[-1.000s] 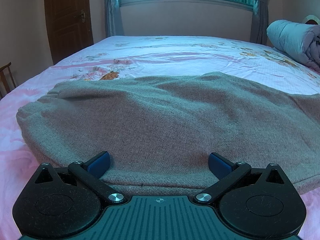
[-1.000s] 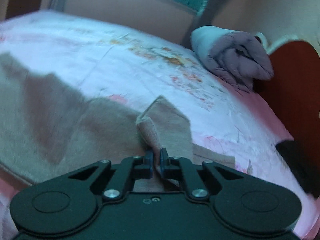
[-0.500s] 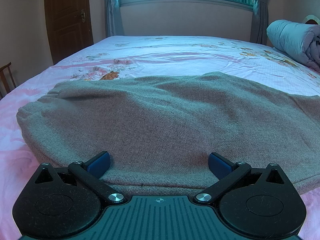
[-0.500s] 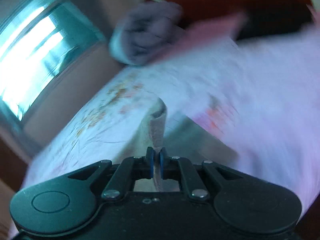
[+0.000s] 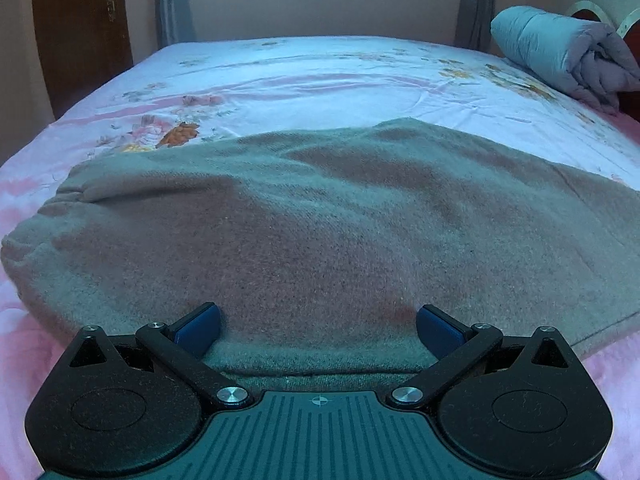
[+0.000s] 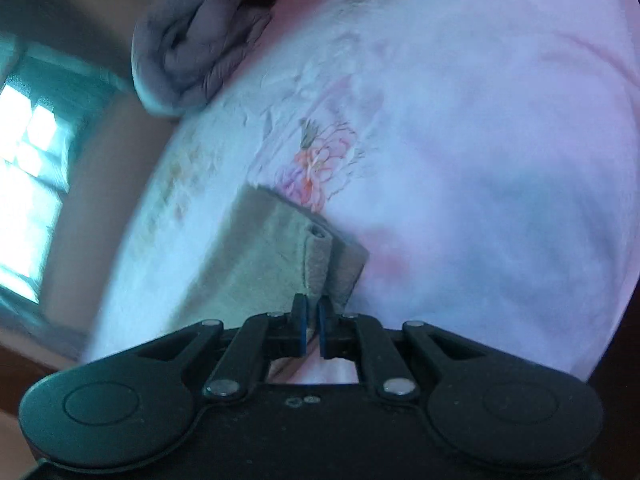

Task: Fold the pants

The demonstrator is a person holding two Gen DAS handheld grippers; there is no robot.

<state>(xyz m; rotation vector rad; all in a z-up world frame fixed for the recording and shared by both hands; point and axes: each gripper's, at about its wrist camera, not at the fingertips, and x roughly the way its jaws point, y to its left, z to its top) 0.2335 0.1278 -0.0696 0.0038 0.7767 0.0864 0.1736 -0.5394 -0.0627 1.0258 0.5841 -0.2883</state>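
Observation:
Grey-brown knit pants (image 5: 320,224) lie spread flat across the pink floral bed, waistband to the left. My left gripper (image 5: 318,330) is open, its blue pads wide apart and low over the near edge of the pants. In the right wrist view my right gripper (image 6: 313,312) is shut on the hem of a pant leg (image 6: 276,264) and holds it lifted above the sheet, with the view rolled to the side.
The bed sheet (image 5: 320,68) stretches far beyond the pants. A rolled grey duvet (image 5: 560,52) lies at the bed's far right; it also shows in the right wrist view (image 6: 192,40). A dark wooden door (image 5: 80,32) stands at the left, a window behind.
My right gripper has lifted and swung with the pant hem, and its view has rolled strongly. My left gripper has tilted down and moved a little closer over the pants, still open.

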